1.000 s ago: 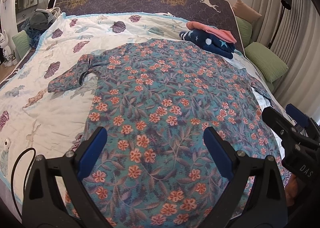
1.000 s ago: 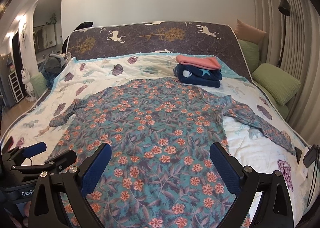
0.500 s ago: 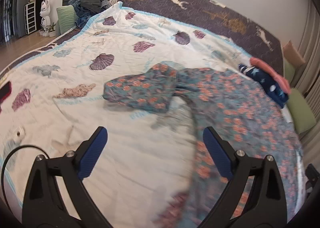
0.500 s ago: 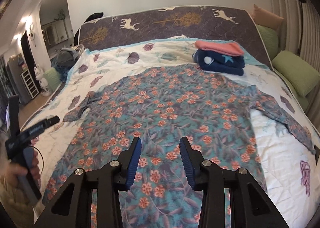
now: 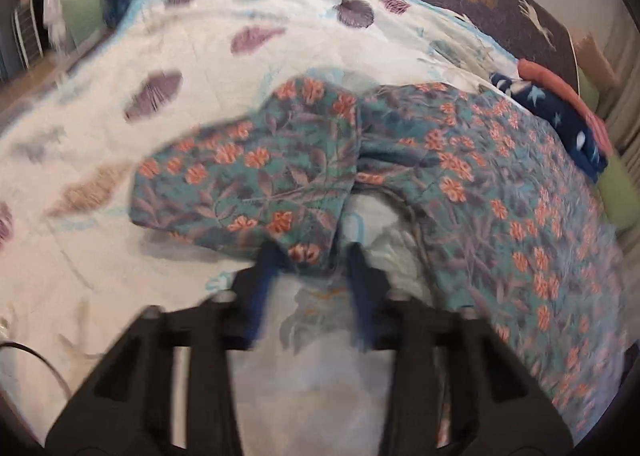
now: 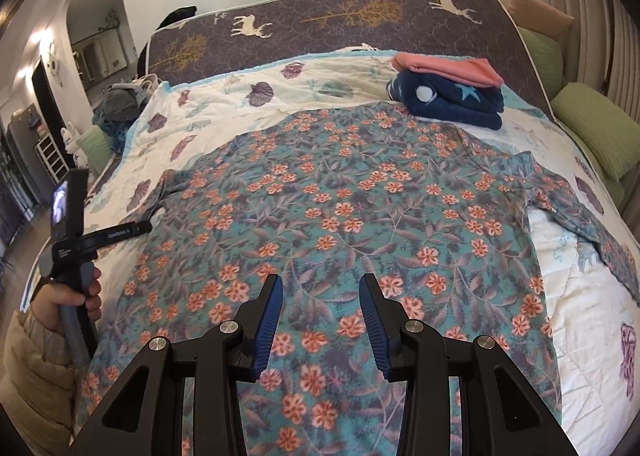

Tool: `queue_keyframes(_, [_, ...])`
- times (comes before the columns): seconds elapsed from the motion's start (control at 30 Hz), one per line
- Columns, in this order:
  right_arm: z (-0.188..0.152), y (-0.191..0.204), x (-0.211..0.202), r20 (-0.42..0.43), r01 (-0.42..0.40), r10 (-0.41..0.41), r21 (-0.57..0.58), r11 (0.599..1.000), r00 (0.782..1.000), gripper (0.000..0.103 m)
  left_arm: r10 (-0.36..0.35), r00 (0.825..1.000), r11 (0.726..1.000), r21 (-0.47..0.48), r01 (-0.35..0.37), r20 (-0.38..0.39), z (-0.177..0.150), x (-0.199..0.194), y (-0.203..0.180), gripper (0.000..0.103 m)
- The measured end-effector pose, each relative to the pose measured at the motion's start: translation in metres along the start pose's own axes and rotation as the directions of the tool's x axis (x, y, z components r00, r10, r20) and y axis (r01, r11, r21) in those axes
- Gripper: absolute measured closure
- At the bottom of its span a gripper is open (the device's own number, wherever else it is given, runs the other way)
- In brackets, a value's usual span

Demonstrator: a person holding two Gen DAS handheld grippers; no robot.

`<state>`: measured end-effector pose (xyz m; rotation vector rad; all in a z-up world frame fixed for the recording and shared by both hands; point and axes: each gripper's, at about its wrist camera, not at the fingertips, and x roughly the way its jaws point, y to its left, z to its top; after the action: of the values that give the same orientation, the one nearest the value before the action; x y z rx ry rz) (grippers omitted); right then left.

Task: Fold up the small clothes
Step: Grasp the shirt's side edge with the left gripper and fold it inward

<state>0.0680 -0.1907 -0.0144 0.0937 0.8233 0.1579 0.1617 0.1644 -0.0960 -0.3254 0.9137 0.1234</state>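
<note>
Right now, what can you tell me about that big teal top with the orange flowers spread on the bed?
The teal floral long-sleeved top looks like thin, soft cloth printed with orange blossoms and purple leaves. It lies flat, spread over the white shell-print quilt, both sleeves out sideways. Its far edge lies close to a folded navy and pink pile. The left gripper reaches the left sleeve's edge, jaws narrowed around it; the right gripper hovers over the body, part open.
</note>
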Motion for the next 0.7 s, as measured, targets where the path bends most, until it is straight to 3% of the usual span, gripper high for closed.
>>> queue_keyframes(0.03, [0.001,-0.001,0.002,-0.003,-0.001,0.001,0.005,1.0,1.0,0.062,-0.008,1.0,1.0,-0.023,0.008,0.007,0.002,0.0,0.004,0.079])
queue_keyframes(0.07, [0.002,-0.003,0.003,-0.003,-0.002,0.002,0.01,1.0,1.0,0.062,0.005,1.0,0.999,-0.039,-0.005,0.01,0.006,-0.001,0.008,0.098])
queue_keyframes(0.27, [0.006,-0.009,0.012,-0.006,-0.012,0.012,0.011,1.0,1.0,0.062,-0.033,0.993,0.999,-0.012,0.034,0.111,0.033,-0.047,-0.001,0.097])
queue_keyframes(0.43, [0.012,-0.014,0.013,0.016,-0.029,0.028,0.016,0.999,0.999,0.062,-0.199,0.963,0.978,0.094,0.184,0.181,0.06,-0.092,-0.055,0.097])
queue_keyframes(0.53, [0.016,-0.022,0.008,0.046,-0.039,0.037,0.035,0.999,0.998,0.062,-0.306,0.938,0.942,0.195,0.273,0.162,0.052,-0.107,-0.104,0.097])
queue_keyframes(0.7, [0.02,-0.044,0.004,0.047,-0.066,0.062,0.092,0.994,0.997,0.062,-0.424,0.906,0.864,0.299,0.405,-0.001,0.005,-0.084,-0.182,0.097])
